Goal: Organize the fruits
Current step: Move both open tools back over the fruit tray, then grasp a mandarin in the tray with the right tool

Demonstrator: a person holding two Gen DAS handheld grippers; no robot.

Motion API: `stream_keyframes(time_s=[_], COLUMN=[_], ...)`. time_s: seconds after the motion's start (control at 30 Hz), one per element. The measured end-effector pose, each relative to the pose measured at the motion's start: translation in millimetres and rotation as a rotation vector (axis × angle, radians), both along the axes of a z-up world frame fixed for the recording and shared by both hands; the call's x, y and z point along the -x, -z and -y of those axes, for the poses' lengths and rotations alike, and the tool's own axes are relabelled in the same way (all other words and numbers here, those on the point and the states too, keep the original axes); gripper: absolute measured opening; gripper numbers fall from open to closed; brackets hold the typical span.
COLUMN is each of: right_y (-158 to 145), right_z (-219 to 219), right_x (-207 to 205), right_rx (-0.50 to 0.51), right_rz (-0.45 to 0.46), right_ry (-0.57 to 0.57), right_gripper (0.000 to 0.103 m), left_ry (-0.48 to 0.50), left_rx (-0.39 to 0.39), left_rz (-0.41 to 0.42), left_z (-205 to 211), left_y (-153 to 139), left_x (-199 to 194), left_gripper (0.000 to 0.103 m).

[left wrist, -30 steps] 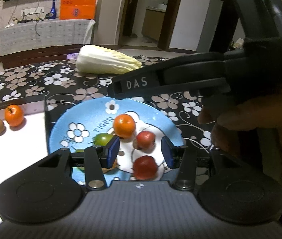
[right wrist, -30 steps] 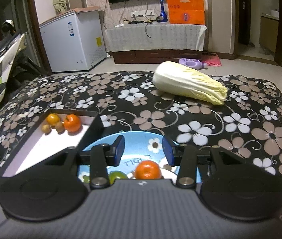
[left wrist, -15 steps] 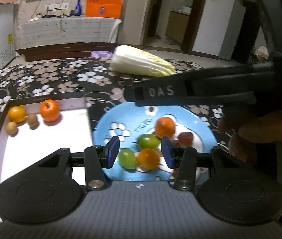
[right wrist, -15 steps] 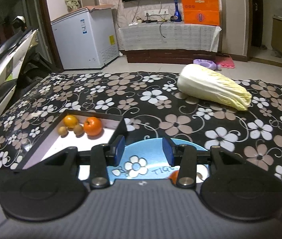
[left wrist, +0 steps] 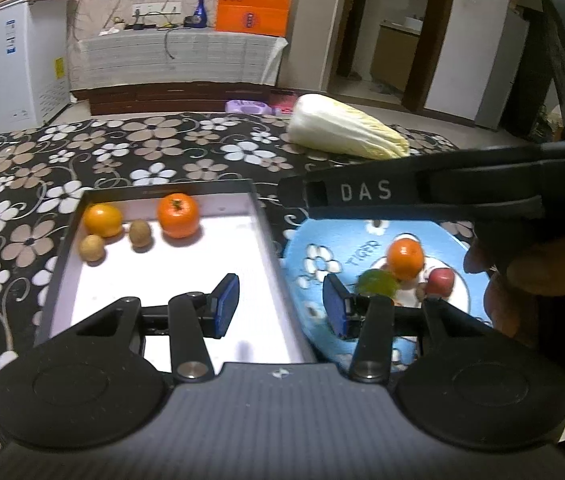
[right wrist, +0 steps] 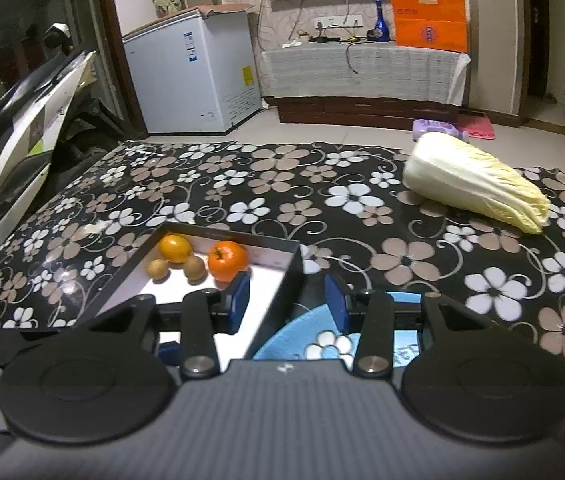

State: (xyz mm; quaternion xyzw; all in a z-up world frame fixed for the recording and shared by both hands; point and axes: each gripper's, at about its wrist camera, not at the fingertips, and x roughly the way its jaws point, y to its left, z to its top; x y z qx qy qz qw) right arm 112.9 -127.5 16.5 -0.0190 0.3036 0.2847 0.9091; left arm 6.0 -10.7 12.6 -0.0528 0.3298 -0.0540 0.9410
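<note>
Left wrist view: the left claw (left wrist: 280,306) hangs released and empty over the tray's (left wrist: 266,236) right wall, with the plate (left wrist: 454,240) just right of it. Four fruits sit at the tray's far end; an orange (left wrist: 405,258), a green fruit (left wrist: 378,282) and a red one (left wrist: 440,280) wait on the plate. The right claw (right wrist: 287,306), also released and empty, hovers over the same wall. Risks, as I judge them: the two claws colliding, a finger catching the wall and shifting the tray, or a round fruit rolling off the plate when nudged.
</note>
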Motion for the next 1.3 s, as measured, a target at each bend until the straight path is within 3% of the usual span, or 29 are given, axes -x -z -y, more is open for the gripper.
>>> stream_keyframes(time_s=[0.77,1.3], right_y=[21.3,42.8], right_z=[-80.9,-111.2], right_x=[-5.6,-42.5], right_rx=[0.071,0.125], right_rz=[-0.059,-0.105], right_ry=[-0.133,-0.032], right_gripper=[0.045,0.044], left_ry=[-0.138,-0.145], left_rx=[-0.059,-0.059], left_rz=[-0.043,-0.057], left_z=[-74.5,-86.9], left_y=[15.2,19.3], left_x=[-1.2,-3.4], left_gripper=[0.052,0.052])
